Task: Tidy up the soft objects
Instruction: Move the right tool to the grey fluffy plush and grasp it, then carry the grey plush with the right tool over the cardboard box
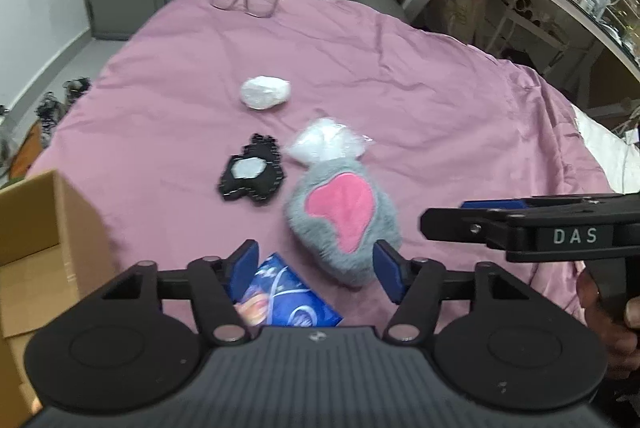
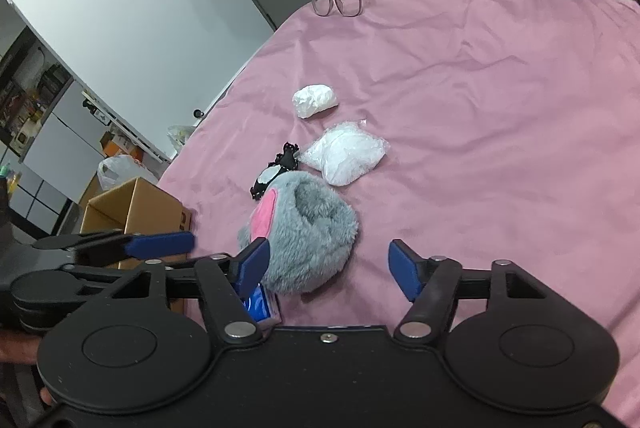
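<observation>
Both grippers, left (image 1: 316, 270) and right (image 2: 328, 266), hover wide open and empty, plush (image 1: 340, 224) at 12 o'clock on the bed (image 1: 440, 87).

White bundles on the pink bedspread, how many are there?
2. The small white wad lies farthest out, alone. The clear bag of white stuffing sits nearer, against the grey plush slipper. Others could be hidden inside the cardboard box.

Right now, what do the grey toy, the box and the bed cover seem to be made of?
Grey toy: plush, long fuzzy pile, with a smoother pink patch. Box: brown cardboard, matte, with cut flaps. Bed cover: pink woven fabric, probably satin-like, with a soft sheen on its wrinkles.
</observation>
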Demonstrator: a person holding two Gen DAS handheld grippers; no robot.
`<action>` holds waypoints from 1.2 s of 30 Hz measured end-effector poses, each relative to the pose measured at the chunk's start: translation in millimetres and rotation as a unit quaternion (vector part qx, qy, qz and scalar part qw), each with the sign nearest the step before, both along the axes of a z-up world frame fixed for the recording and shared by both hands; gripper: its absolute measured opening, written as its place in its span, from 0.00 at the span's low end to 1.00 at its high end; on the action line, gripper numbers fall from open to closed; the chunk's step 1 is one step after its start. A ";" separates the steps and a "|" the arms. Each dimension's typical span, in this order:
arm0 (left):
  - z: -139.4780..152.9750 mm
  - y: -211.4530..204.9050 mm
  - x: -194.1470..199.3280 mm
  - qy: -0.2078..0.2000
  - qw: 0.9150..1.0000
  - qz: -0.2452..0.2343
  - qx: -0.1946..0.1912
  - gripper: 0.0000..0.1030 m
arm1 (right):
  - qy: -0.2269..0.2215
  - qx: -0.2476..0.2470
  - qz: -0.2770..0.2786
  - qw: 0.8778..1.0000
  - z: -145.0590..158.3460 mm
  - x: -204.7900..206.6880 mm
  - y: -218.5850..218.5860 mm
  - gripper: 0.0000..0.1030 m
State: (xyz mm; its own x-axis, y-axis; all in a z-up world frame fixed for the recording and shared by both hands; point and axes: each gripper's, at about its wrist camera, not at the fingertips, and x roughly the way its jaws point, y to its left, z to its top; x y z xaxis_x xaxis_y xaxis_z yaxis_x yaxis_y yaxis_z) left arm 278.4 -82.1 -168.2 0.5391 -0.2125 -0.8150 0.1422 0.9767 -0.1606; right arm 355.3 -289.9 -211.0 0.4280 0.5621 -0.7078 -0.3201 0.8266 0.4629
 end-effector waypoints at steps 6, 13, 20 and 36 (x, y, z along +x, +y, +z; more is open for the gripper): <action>-15.9 -9.3 17.1 0.017 1.000 -0.005 -0.019 0.45 | 0.019 0.028 0.008 0.999 -7.5 14.4 9.5 0.45; -23.9 -9.2 27.4 0.028 0.999 -0.004 -0.040 0.45 | 0.040 0.045 0.012 0.998 -15.2 23.6 19.3 0.37; -23.1 -9.9 28.7 0.029 0.998 -0.007 -0.056 0.41 | 0.030 0.034 0.007 0.999 -9.1 20.7 22.4 0.26; 37.1 12.5 -11.1 -0.064 0.996 0.004 -0.060 0.40 | -0.062 0.027 0.040 0.997 61.1 -12.4 52.5 0.26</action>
State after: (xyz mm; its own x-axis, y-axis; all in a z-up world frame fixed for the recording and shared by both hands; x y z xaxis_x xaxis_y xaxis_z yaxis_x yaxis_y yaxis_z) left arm 267.3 -69.6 -131.1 0.6397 -0.2994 -0.7079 0.1611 0.9528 -0.2574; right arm 343.0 -237.4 -149.8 0.4621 0.6337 -0.6204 -0.4418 0.7711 0.4586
